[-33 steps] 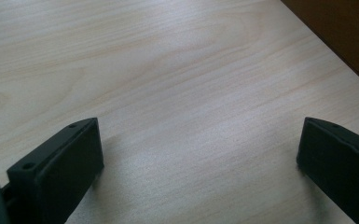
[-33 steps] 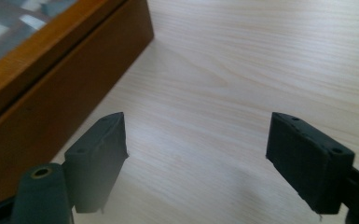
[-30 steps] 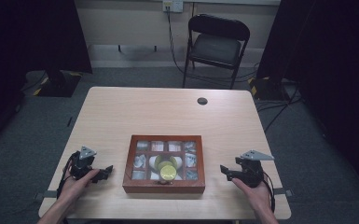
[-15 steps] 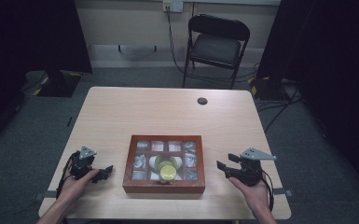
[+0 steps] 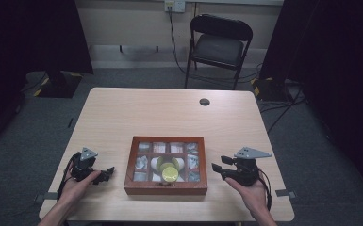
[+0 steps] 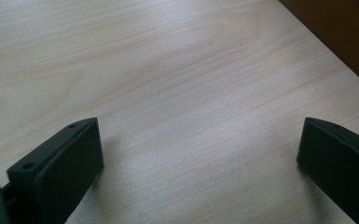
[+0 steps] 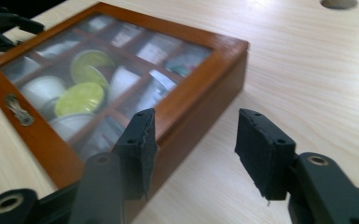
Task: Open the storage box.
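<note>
Starting at the left, the left claw (image 5: 107, 172) sits low on the table (image 5: 169, 113), jaws spread wide over bare wood with nothing between them, parked just left of the wooden box (image 5: 166, 165), likely waiting to steady it. Centre stage, near the front edge, that box lies flat with its glass lid down and its small metal latch (image 7: 19, 111) on the near side; white cups and a yellow-green capsule (image 5: 169, 174) show through the panes. Over to the right, the right claw (image 5: 215, 168) hangs off the table beside the box's right wall, jaws half apart and just been closing, gripping nothing. My guess: it's narrowing to pinch the lid's edge or work the latch.
</note>
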`<action>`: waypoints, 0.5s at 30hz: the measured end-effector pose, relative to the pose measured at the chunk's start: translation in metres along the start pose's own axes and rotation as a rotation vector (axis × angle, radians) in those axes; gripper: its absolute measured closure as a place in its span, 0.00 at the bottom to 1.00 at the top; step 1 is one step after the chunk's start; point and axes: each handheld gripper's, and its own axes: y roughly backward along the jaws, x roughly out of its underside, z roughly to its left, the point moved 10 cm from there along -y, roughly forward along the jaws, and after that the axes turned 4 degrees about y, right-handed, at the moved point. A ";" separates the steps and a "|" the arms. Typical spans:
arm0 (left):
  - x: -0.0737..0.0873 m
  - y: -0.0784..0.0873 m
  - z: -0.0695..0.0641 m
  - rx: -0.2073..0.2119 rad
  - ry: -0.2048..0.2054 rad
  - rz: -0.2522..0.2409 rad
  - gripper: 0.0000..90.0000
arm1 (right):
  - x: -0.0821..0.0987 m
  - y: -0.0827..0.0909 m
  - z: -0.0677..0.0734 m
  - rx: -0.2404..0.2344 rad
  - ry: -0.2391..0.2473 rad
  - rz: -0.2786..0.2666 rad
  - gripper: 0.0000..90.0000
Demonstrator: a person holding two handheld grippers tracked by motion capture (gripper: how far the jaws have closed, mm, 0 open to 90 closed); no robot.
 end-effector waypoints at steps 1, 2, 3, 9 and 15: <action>0.000 0.000 0.000 0.000 0.000 0.000 0.00 | -0.002 -0.001 0.002 -0.005 0.011 0.002 0.53; 0.000 0.000 0.000 0.000 0.000 0.000 0.00 | -0.005 -0.002 0.005 -0.014 0.008 -0.002 0.53; 0.000 0.000 0.000 0.000 0.000 0.000 0.00 | -0.005 -0.002 0.005 -0.014 0.008 -0.002 0.53; 0.000 0.000 0.000 0.000 0.000 0.000 0.00 | -0.017 -0.015 0.024 -0.105 0.010 0.013 0.59; 0.000 0.000 0.000 -0.001 -0.001 0.000 0.00 | -0.029 -0.021 0.040 -0.176 0.030 -0.008 0.63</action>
